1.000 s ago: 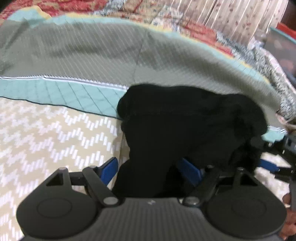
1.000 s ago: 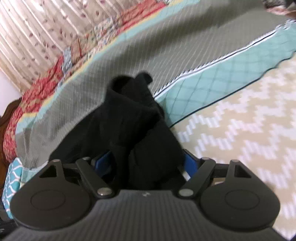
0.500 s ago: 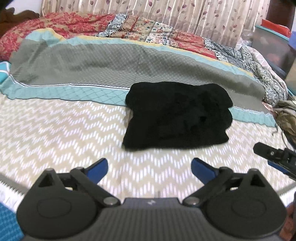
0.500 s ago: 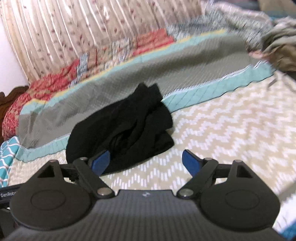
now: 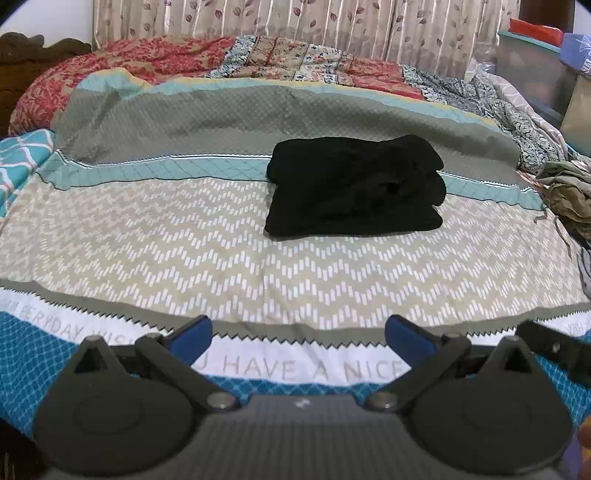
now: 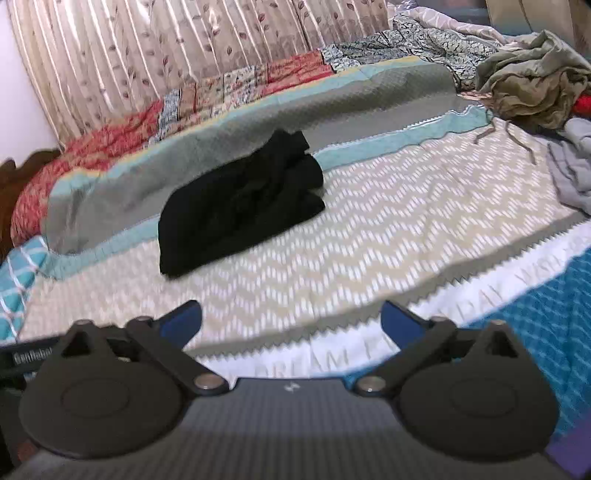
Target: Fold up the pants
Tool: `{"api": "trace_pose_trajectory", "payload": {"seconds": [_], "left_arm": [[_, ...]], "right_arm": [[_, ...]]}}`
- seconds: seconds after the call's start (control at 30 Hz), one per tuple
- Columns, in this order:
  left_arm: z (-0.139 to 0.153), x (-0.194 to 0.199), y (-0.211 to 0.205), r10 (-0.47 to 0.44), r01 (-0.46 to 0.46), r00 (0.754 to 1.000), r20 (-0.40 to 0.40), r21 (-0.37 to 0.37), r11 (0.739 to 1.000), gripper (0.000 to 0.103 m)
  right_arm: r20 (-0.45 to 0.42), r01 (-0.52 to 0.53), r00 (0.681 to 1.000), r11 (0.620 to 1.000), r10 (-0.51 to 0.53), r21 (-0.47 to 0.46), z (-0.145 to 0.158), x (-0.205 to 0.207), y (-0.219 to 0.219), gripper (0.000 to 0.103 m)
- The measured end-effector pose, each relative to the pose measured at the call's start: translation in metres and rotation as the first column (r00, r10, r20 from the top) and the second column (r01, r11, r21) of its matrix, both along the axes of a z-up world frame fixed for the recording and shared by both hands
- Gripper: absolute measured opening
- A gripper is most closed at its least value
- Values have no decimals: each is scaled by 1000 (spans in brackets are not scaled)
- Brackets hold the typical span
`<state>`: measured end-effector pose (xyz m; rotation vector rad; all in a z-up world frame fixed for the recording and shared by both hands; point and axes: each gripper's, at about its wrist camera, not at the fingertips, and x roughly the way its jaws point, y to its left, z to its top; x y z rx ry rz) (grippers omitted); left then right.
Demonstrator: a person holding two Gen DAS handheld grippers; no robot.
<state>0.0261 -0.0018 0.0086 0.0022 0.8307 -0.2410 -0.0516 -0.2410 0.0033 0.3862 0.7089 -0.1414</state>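
Folded black pants on bedspread; left tongs wide, right tongs opening (both empty).

Bed with chevron sheet, quilt at far edge, leaf-print curtain behind, dark wooden headboard left.

Folded pants lying on the bedspread, right of centre from the left wrist view, left of centre from the right. Behind them, a rumpled quilt along the far side of the bed, then a curtain beyond that. To the right, well apart from the pants, a heap of clothes at the bed's edge. Both grippers, left gripper and right gripper, well short of the pants, nothing between the fingers.
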Motion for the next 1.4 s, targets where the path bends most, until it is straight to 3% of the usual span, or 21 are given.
{"api": "trace_pose_trajectory", "payload": {"seconds": [0.1,0.27,0.4,0.47,0.73,0.87,1.1,1.4], "left_arm": [[2,-14,-1,17,-18,1000,25,32,999,103],[5,-32,-6,41,-53,996,80,148,988,103],[7,-47,-12,54,-97,984,168,264,960,103],[8,-51,-13,55,-106,982,182,284,953,103],[17,-51,-7,60,-77,995,76,247,966,103],[27,-61,-6,51,-77,993,106,252,965,103],[41,-66,-2,48,-64,995,84,207,976,103],[30,-61,-2,76,-79,997,24,218,973,103]], "right_arm": [[-6,-3,1000,1000,3,-14,0,-13,6,103],[18,-17,1000,998,18,-63,2,-37,22,103],[22,-30,999,998,31,-52,1,-47,27,103],[21,-30,999,999,31,-42,1,-51,32,103],[31,-36,999,998,37,-46,4,-58,45,103],[52,-32,998,998,34,-50,11,-61,47,103],[73,-65,995,998,66,-20,21,-66,50,103],[77,-52,996,999,52,0,23,-68,49,103]]}}
